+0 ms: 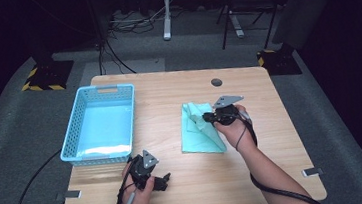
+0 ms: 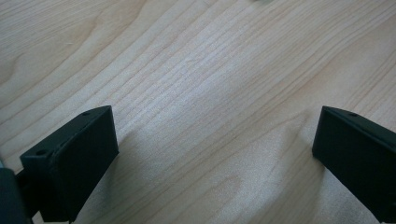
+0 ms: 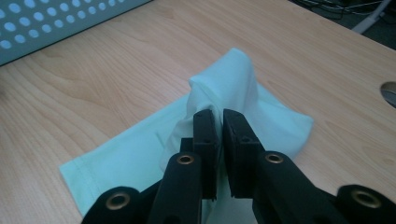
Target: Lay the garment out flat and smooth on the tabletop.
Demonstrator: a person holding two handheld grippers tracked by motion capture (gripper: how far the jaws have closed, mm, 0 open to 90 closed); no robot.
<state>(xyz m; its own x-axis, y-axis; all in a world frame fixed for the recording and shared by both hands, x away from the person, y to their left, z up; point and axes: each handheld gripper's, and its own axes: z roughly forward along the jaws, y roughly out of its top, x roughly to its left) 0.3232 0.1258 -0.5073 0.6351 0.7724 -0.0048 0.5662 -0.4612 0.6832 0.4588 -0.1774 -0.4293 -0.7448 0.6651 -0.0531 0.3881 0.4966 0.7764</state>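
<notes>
We hold our right gripper [image 3: 219, 122] over the mint green cloth [image 1: 199, 130]. Its two black jaws are pinched tight on a bunched-up fold of the cloth, and that fold is pulled up into a little peak just ahead of the jaws. The rest of the cloth lies flat on the wooden table [image 1: 255, 165], spread out below and to both sides of the right gripper.

Our left gripper [image 1: 148, 173] sits low over bare wood at the near edge of the table, well apart from the cloth. In the left gripper view its jaws stand wide apart with nothing between them.

The blue basket [image 1: 74, 137] is just beyond our left gripper and far off to the side of our right one. It looks empty inside.

What could go wrong? We think the cloth could slip out, because the jaws pinch only a small bit of it. If we lift fast, the heavy hanging part may tug the fold free. The cloth might also come unfolded and drag on the wood. If we carry it toward the basket, a loose corner could catch on the basket's rim and hang outside. Our left gripper is too far off to help catch it.

We can read no words, brands or labels anywhere.
</notes>
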